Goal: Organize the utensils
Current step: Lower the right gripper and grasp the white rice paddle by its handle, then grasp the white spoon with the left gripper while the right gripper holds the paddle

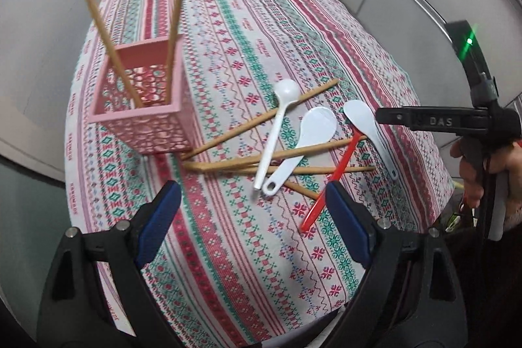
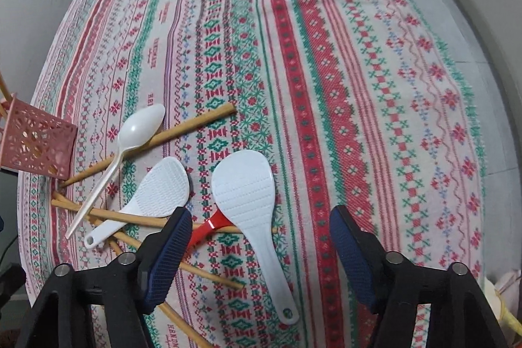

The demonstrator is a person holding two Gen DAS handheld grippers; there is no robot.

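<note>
A pink lattice basket (image 1: 143,106) stands on the patterned tablecloth (image 1: 228,31) with two chopsticks (image 1: 176,15) upright in it. Beside it lies a loose pile: several chopsticks (image 1: 261,123), a white spoon (image 1: 277,126), a small white rice paddle (image 1: 310,132), a larger white paddle (image 1: 365,126) and a red spoon (image 1: 329,185). My left gripper (image 1: 251,189) hangs open above the near end of the pile. My right gripper (image 2: 261,214) is open above the larger paddle (image 2: 243,185), its pads clear of it. The red spoon (image 2: 208,227) is partly under that paddle.
The basket (image 2: 36,149) sits at the far left of the right wrist view. The cloth's edge (image 2: 469,87) drops off on the right towards a grey floor. A hand (image 1: 473,165) holds the right gripper at the table's right edge. White wall panels stand behind the table.
</note>
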